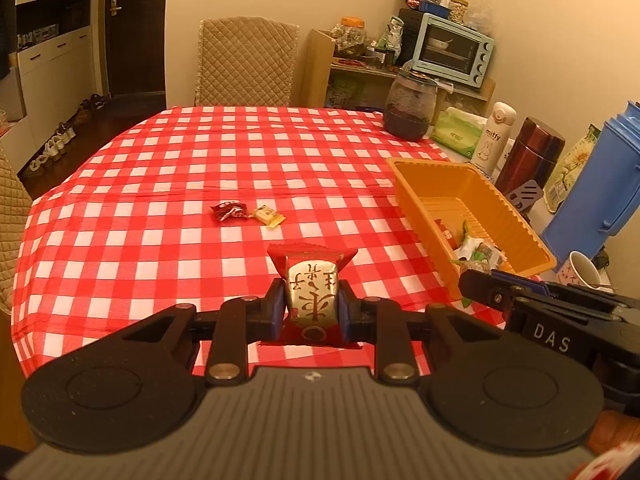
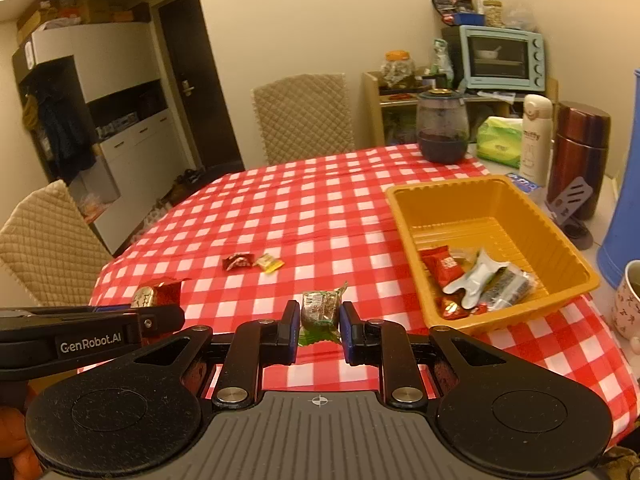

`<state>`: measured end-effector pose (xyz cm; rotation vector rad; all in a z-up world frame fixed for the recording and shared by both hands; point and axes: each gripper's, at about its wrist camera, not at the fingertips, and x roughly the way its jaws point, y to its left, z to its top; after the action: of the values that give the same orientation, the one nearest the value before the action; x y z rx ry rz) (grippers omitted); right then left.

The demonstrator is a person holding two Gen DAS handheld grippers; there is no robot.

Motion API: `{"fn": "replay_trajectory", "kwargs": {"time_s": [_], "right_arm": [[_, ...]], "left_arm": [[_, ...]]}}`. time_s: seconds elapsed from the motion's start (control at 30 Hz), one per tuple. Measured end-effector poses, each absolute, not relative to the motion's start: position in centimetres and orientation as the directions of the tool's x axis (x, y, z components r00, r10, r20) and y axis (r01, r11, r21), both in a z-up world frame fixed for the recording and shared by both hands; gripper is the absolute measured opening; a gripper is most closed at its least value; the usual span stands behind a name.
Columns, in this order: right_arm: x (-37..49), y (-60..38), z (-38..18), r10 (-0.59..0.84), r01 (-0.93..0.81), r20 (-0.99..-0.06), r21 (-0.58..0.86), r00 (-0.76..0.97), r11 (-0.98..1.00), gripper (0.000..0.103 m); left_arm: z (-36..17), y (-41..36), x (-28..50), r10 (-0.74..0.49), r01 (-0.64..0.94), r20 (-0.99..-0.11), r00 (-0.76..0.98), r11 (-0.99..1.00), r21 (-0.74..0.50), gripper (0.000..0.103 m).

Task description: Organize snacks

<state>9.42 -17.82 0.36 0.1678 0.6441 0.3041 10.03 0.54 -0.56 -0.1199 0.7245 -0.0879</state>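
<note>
My L tongs (image 1: 313,307) grip red-gold snack (image 1: 313,292), R tongs (image 2: 319,322) grip green snack (image 2: 320,309), both above bench (image 2: 320,208) nr orange tray (image 2: 472,204); 2 snacks (image 2: 253,262) left.

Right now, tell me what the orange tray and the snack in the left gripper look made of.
Orange tray: likely thin molded plastic, semi-glossy, judging by its ribbed floor and fluted rim.
Red-and-gold snack clamped in the left gripper: glossy foil-like plastic film, given its metallic sheen and crimped, serrated end.

Right tool (image 2: 319,314) pinching green snack (image 2: 320,309) – orange tray (image 2: 404,200) beside
</note>
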Motion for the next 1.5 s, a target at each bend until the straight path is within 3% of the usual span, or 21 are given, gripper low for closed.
{"fn": "replay_trajectory", "kwargs": {"time_s": [1.5], "right_arm": [[11.6,-31.6,-0.8,0.142,0.069,-0.582,0.325,0.801,0.943,0.021]], "left_arm": [[-0.9,-13.4,17.1,-0.311,0.281,-0.668,0.676,0.947,-0.157,0.024]]}}
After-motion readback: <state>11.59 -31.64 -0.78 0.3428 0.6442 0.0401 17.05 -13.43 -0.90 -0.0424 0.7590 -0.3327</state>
